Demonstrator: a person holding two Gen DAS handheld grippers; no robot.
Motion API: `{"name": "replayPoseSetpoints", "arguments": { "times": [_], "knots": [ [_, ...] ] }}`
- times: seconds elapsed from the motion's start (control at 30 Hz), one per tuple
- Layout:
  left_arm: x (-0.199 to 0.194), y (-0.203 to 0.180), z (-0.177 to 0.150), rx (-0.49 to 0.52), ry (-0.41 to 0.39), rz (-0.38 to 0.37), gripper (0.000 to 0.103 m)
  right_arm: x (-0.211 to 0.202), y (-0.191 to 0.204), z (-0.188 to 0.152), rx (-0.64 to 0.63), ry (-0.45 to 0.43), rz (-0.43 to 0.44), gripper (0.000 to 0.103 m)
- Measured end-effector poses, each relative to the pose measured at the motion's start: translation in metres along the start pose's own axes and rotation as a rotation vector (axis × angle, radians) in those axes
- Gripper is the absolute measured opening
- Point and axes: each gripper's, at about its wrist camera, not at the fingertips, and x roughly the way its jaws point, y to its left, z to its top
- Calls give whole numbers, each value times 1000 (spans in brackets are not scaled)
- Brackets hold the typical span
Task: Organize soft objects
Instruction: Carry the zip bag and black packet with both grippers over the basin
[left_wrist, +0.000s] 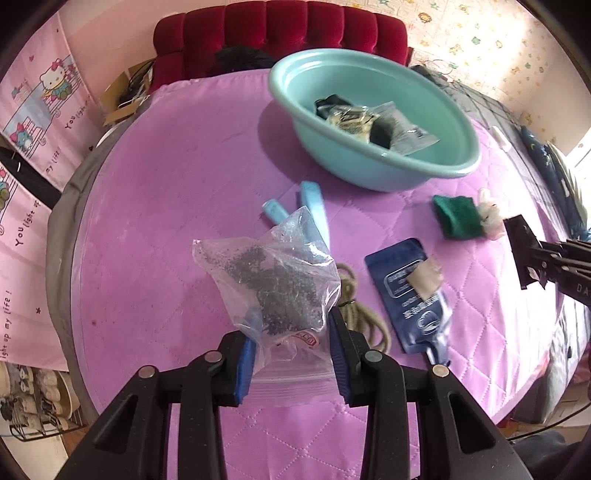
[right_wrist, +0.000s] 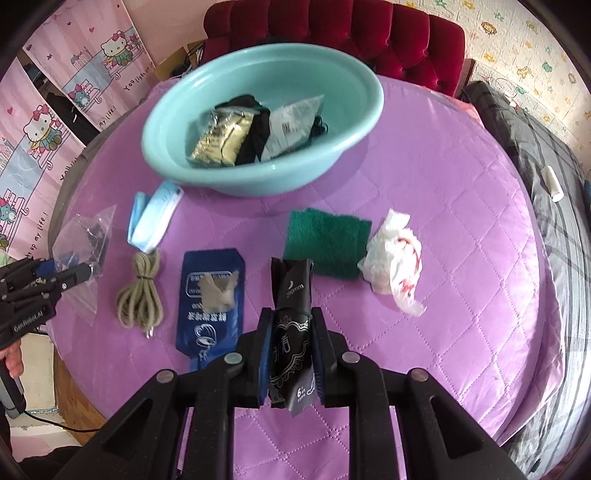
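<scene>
My left gripper (left_wrist: 291, 343) is shut on a clear zip bag of dark bits (left_wrist: 273, 288), lifted off the purple quilted table (left_wrist: 166, 221). My right gripper (right_wrist: 291, 354) is shut on a black packet with white print (right_wrist: 291, 314), also raised. From the right wrist view the left gripper (right_wrist: 79, 273) shows at the far left with the clear zip bag (right_wrist: 85, 236). A teal basin (left_wrist: 373, 122) at the back holds several packets. On the table lie a blue pouch (right_wrist: 212, 299), a coiled cord (right_wrist: 142, 291), a light blue mask (right_wrist: 153, 218), a green scrub pad (right_wrist: 327, 240) and a white plastic bag (right_wrist: 393, 254).
A red tufted headboard (right_wrist: 332, 33) stands behind the table. Grey plaid bedding (right_wrist: 546, 177) runs along the right side. A pink cartoon curtain (left_wrist: 33, 147) hangs at the left. A person's hand (right_wrist: 13, 362) holds the left gripper's handle.
</scene>
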Motion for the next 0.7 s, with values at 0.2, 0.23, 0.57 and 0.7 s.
{"name": "replayPoseSetpoints", "arguments": {
  "times": [0.2, 0.23, 0.57, 0.7],
  "knots": [
    [-19, -10, 11, 43, -25, -28, 39, -15, 6, 14, -14, -35, -7, 19],
    [-24, -13, 13, 52, -32, -35, 39, -17, 7, 17, -15, -38, -6, 19],
    [-44, -39, 45, 111, -89, -83, 39, -36, 14, 53, -33, -112, 6, 19],
    [-46, -46, 61, 131, -104, -89, 39, -39, 14, 69, -35, -126, 14, 19]
  ]
}}
